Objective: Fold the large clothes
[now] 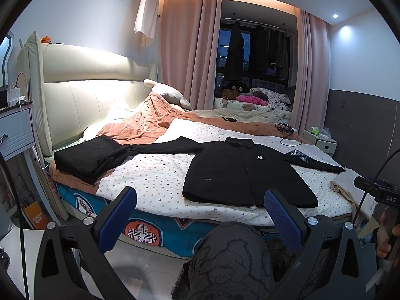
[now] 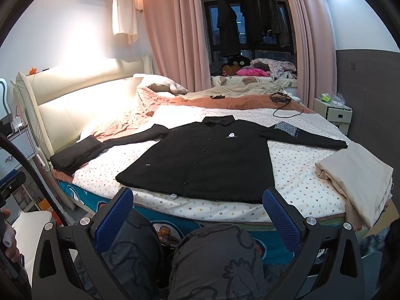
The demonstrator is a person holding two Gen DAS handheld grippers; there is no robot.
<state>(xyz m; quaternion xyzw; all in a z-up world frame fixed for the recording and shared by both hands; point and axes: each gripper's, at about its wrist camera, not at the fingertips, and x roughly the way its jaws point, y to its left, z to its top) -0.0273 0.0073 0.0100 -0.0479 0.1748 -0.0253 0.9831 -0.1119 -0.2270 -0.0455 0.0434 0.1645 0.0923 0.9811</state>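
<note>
- Nearest the lens in both wrist views are the person's knees [image 2: 212,255] in dark printed trousers, close against the near edge of the bed [image 2: 175,215].
- Left gripper [image 1: 200,215] hangs above the knees short of the bed; its blue-padded jaws are spread wide with nothing between them.
- Right gripper [image 2: 197,212] sits likewise, jaws spread and empty, aimed at the near hem of the garment.
- Task garment: a black button-front shirt [image 2: 207,160] lies face up and flat on the dotted bedspread [image 2: 300,175], collar far, hem near, both sleeves stretched out sideways.
- Its left sleeve [image 2: 140,137] runs toward a folded black garment [image 1: 90,157] by the headboard; whether they touch I cannot tell. The right sleeve [image 2: 307,136] carries a patterned patch and ends just beside a folded beige cloth [image 2: 357,175] at the right edge of the bed.
- Handling, as a judgement: the fabric looks soft and limp yet fairly thick, so it should drape and sag from any pinch point and drag a little on the bedspread rather than slide freely. It is not fragile, though buttons could catch.
- Sensible holds: pinch a single layer at a cuff or shoulder seam to bring a sleeve across the chest, or take the two hem corners, one per gripper, so the wide panel stays flat while lifted.
- A cable [image 2: 287,107] lies at the far side, well apart from the shirt.
</note>
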